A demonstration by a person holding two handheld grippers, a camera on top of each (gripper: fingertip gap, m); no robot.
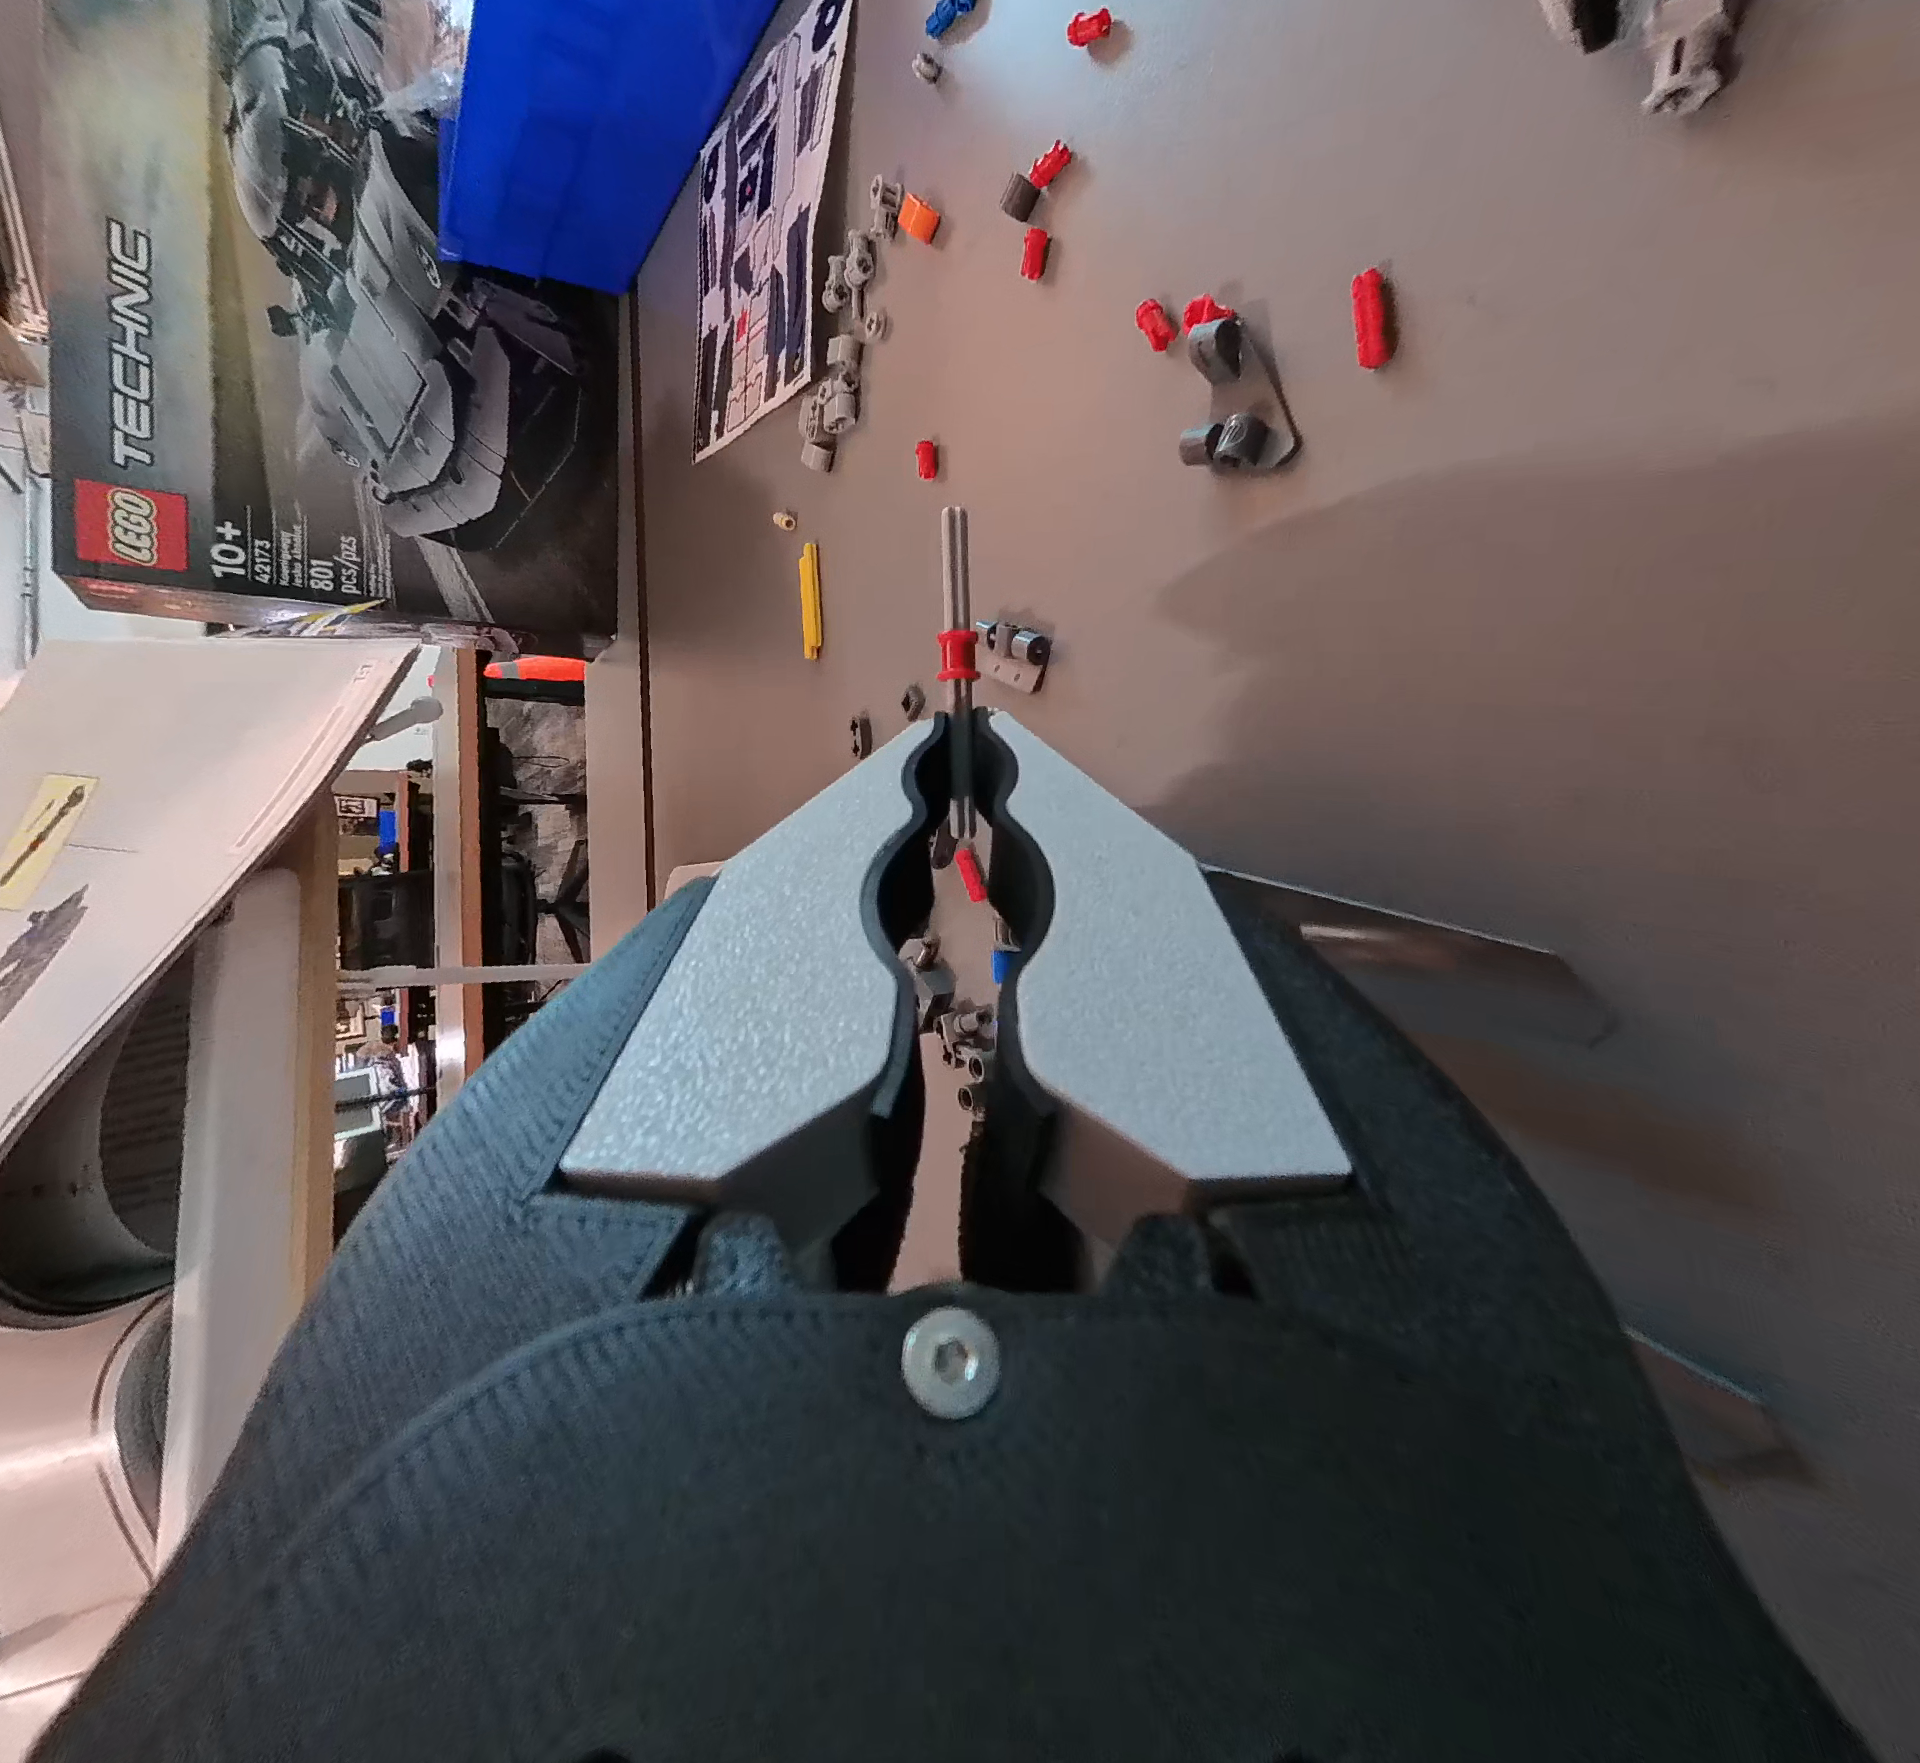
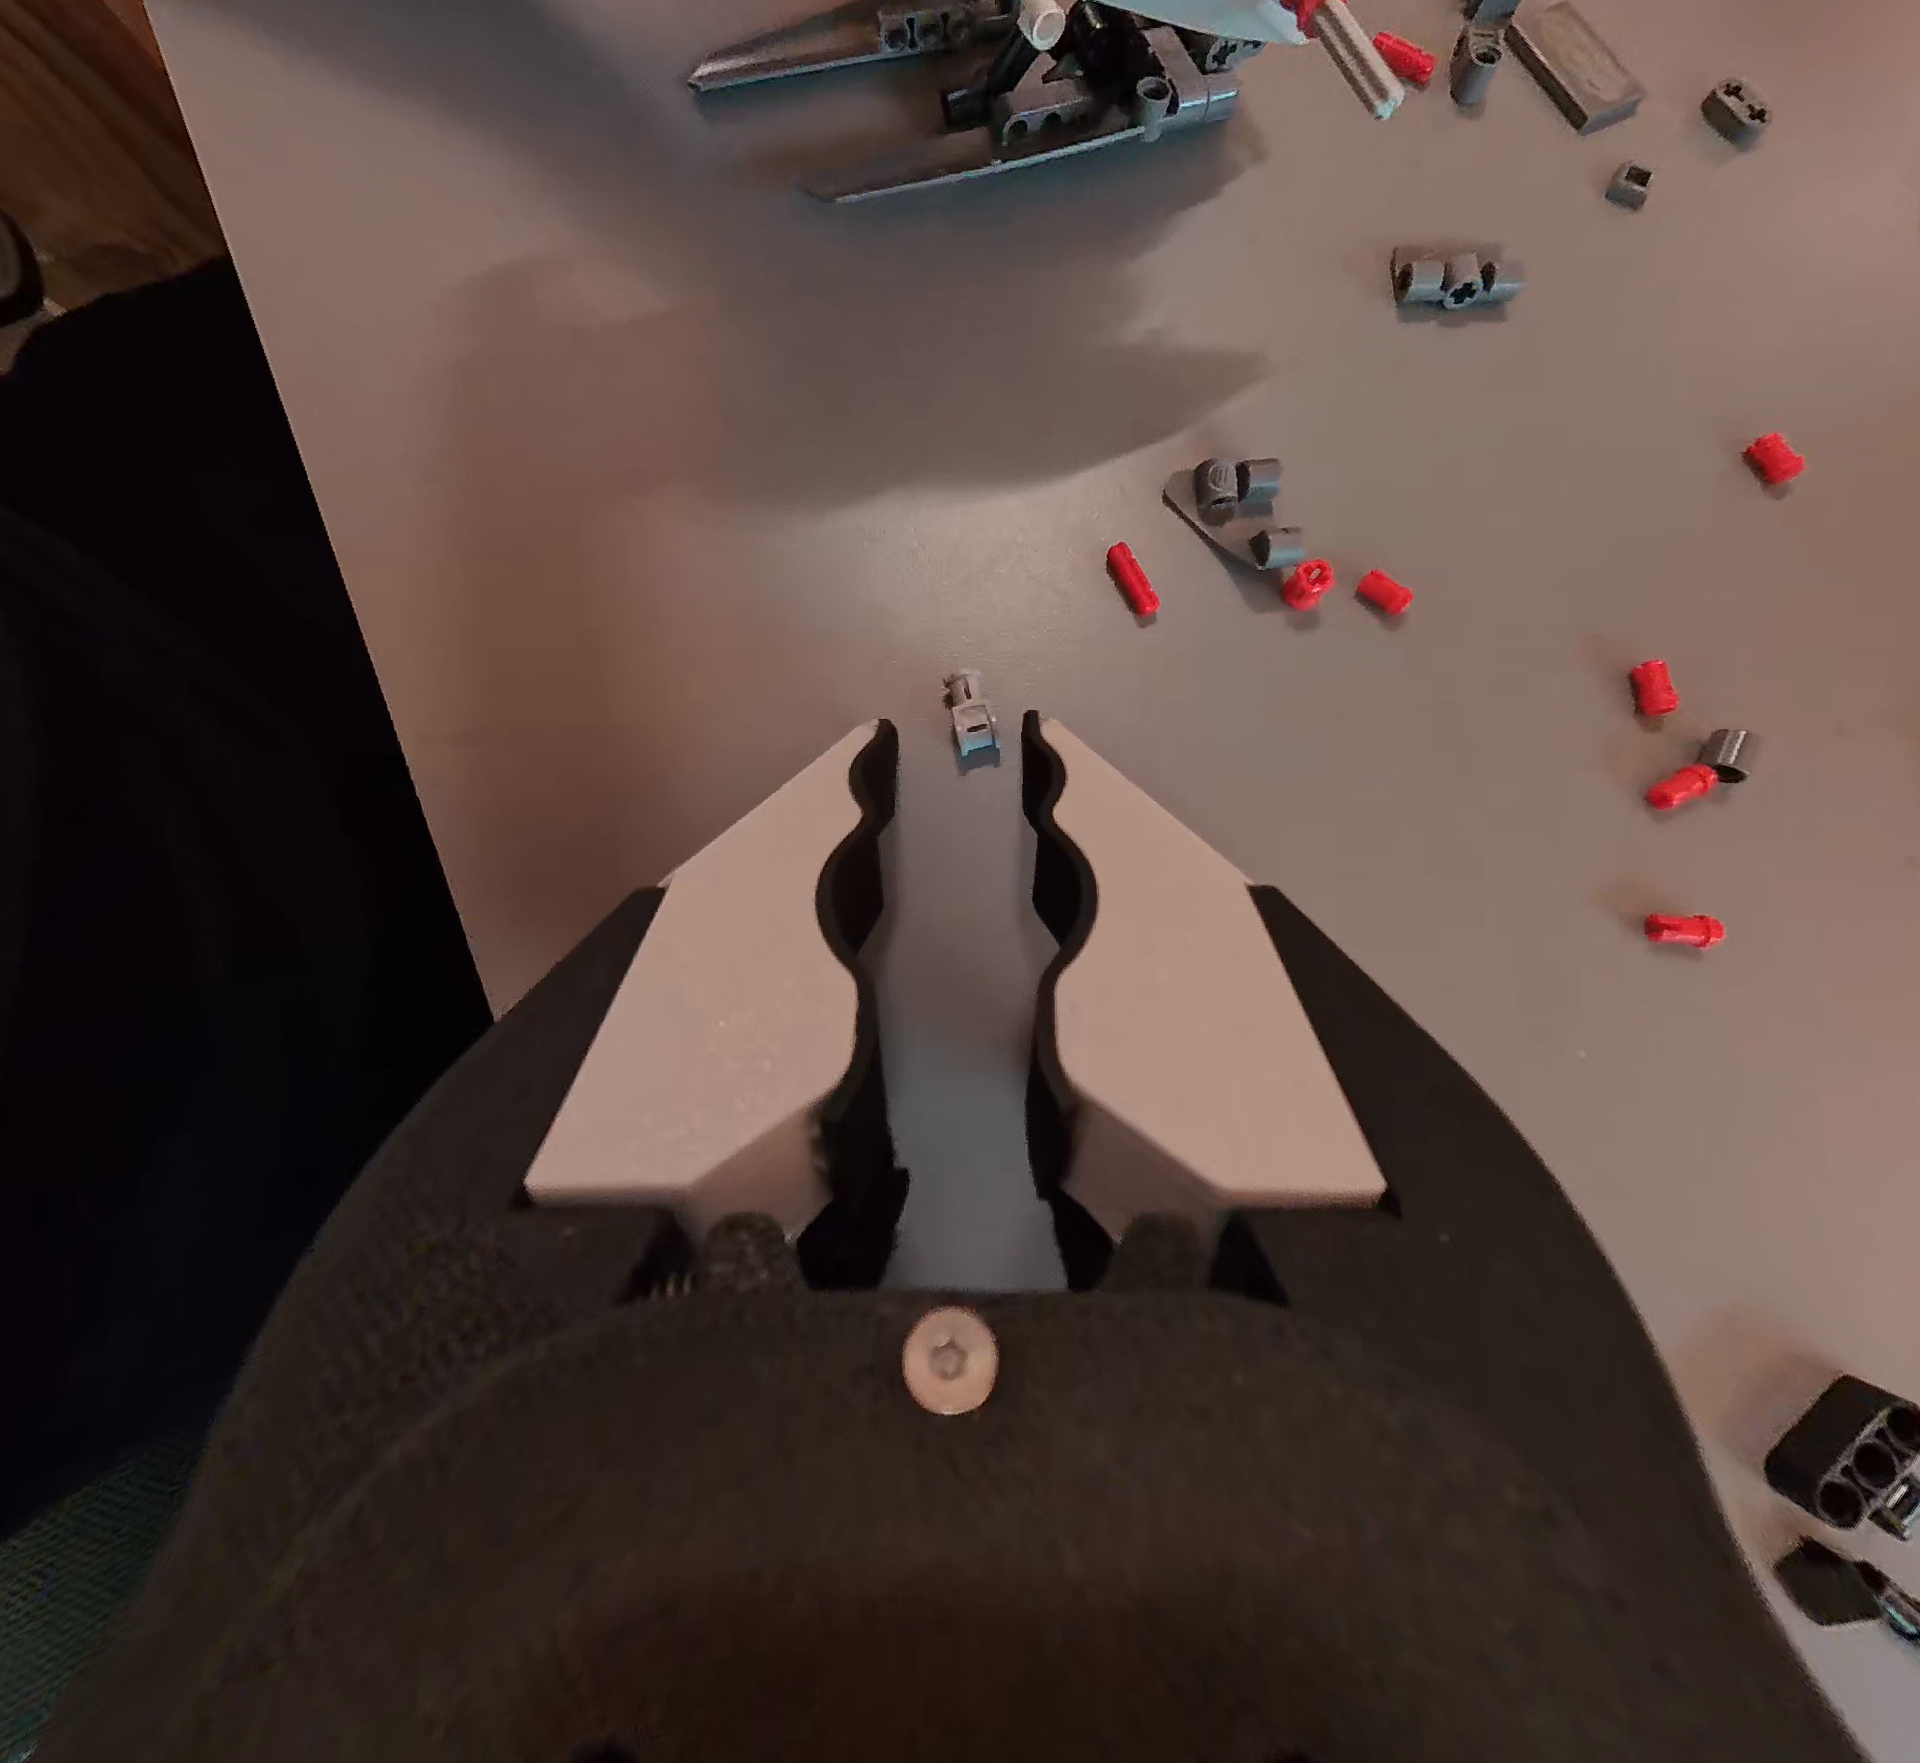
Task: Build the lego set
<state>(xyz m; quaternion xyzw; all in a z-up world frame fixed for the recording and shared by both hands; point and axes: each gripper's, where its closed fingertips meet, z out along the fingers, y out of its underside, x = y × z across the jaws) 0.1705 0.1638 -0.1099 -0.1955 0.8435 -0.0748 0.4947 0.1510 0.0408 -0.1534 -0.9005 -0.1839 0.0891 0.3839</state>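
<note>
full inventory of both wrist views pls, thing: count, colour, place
axle: 1, grey, clamped in left gripper, red bush on it
small connector: 1, grey, on table just ahead of right fingertips
partial build: 1, dark grey and black, far side, right view
red pins: several, scattered on table
grey connectors: a cluster, beside sticker sheet
sticker sheet: 1, white, flat on table
yellow axle: 1, on table
set box: 1, standing at table edge
manual: 1, open, propped, left view
table: grey
left gripper: shut on axle
right gripper: open, empty
</note>
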